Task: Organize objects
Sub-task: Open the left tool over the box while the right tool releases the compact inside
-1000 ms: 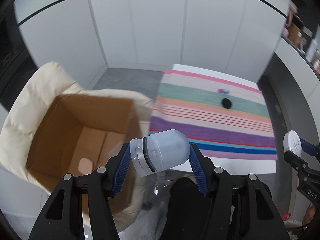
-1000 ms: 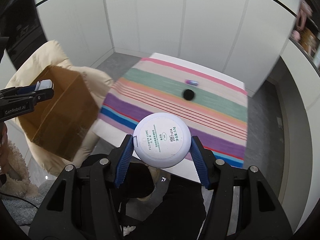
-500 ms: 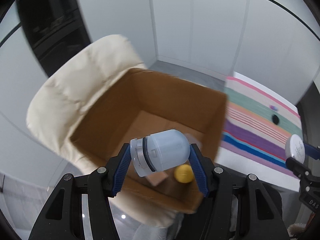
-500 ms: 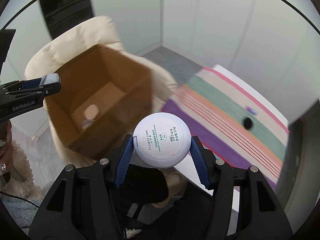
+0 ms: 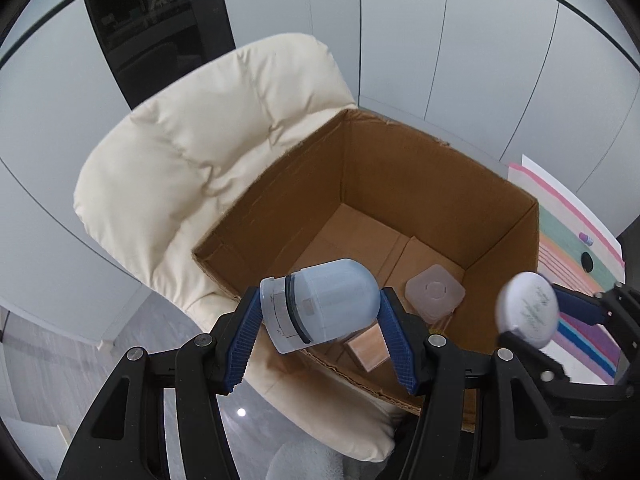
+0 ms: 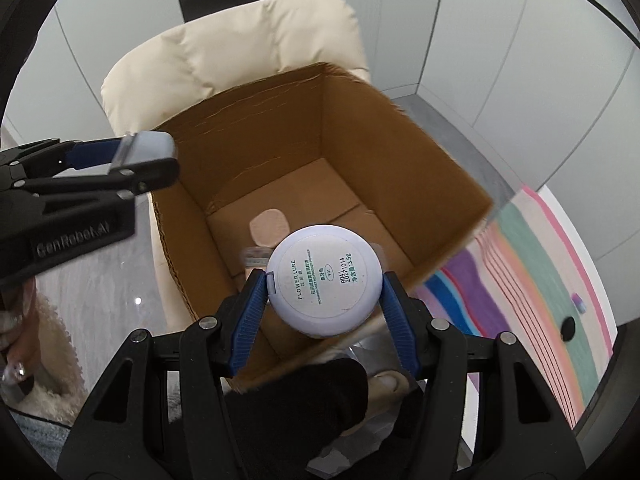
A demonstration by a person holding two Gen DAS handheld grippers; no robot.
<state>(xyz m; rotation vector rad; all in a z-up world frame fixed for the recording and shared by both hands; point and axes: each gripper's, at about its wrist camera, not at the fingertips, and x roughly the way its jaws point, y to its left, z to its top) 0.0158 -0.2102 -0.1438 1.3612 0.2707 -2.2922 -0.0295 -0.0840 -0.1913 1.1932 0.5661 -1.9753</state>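
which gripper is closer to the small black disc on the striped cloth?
Right. The right gripper, holding the round powder compact, is on the cardboard box's cloth side; the left gripper is across the box from the black disc.

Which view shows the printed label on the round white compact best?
Right wrist. The round white compact faces that camera flat between the right gripper pads, and its printed text reads clearly. In the left wrist view the same compact sits at the right edge, blurred and angled, its print unreadable.
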